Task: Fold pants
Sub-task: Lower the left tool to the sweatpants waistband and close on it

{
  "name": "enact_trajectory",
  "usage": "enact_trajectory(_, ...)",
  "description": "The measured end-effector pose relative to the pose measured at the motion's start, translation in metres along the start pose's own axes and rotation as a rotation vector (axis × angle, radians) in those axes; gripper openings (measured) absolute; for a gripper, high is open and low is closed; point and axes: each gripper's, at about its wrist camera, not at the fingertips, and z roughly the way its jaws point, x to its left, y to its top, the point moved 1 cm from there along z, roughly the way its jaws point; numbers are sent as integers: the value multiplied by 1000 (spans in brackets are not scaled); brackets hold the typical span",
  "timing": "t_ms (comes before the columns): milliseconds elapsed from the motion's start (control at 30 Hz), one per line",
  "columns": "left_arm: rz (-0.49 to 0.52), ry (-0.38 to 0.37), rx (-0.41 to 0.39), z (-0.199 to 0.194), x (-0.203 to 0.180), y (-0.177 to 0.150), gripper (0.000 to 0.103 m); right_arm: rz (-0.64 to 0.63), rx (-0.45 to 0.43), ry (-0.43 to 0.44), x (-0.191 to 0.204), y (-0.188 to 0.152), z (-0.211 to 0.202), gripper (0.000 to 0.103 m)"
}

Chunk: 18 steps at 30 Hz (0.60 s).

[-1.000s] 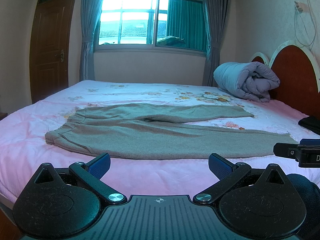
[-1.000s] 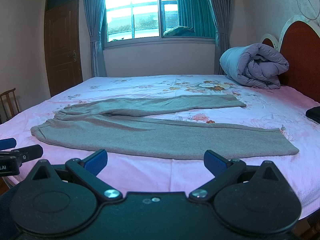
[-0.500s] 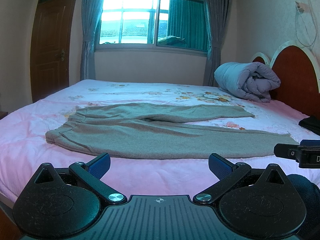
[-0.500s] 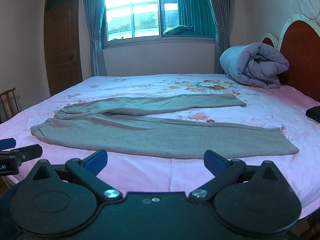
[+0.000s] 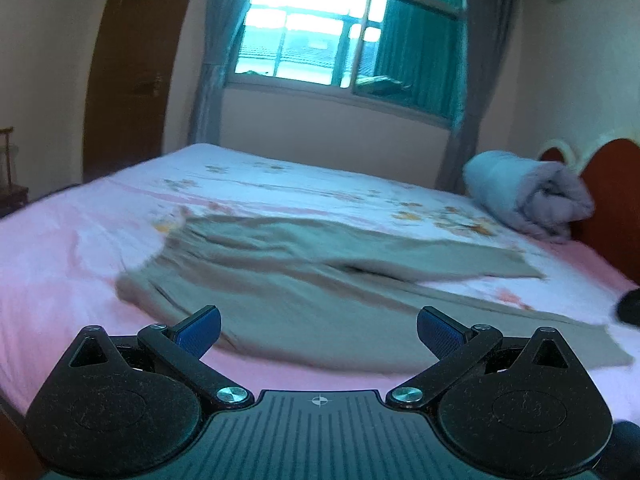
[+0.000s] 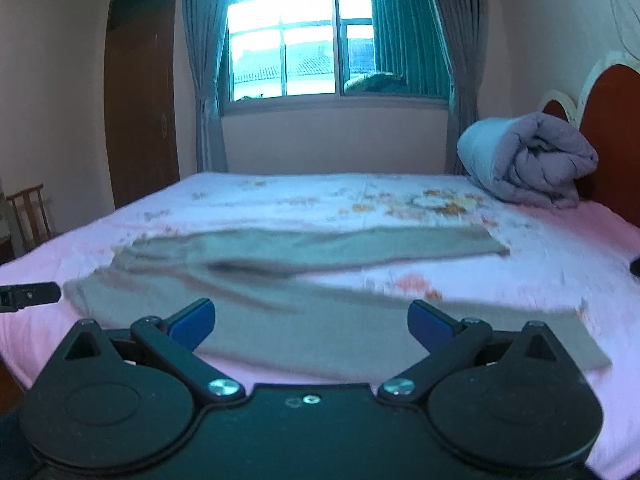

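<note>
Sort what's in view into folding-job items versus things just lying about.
Job:
- grey knit pants spread flat on the bed
- left gripper, open
- right gripper, open

Lying about:
- rolled grey-lilac quilt
- pink floral bedsheet
- wooden chair
- black item at bed edge

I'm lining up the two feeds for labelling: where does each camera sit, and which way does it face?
Left wrist: on the left gripper, looking across the bed over the pants toward the window; its open blue-tipped fingers show.
Right wrist: on the right gripper, facing the same way; its open fingers show, with the left gripper's tip at the left edge.
Shared: pants, bed, window, rolled quilt, headboard.
</note>
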Motion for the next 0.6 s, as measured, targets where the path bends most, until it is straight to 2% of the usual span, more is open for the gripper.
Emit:
enact_trajectory(100, 26, 21, 39, 38, 24, 34, 103, -2, -18, 5, -8, 24, 24, 97)
enact_trajectory(300, 114, 148, 60, 116, 70, 86, 103, -17, -30, 16, -18, 72, 84, 97)
enact_trajectory(367, 90, 132, 106, 152, 90, 98, 103, -19, -29, 18, -18, 86, 108, 97)
enact_trajectory(533, 30, 132, 151, 229, 130, 108, 103, 4, 2, 28, -11, 104, 179, 97)
enact_trajectory(600, -16, 82, 169, 263, 146, 112, 103, 3, 24, 34, -6, 104, 209, 97)
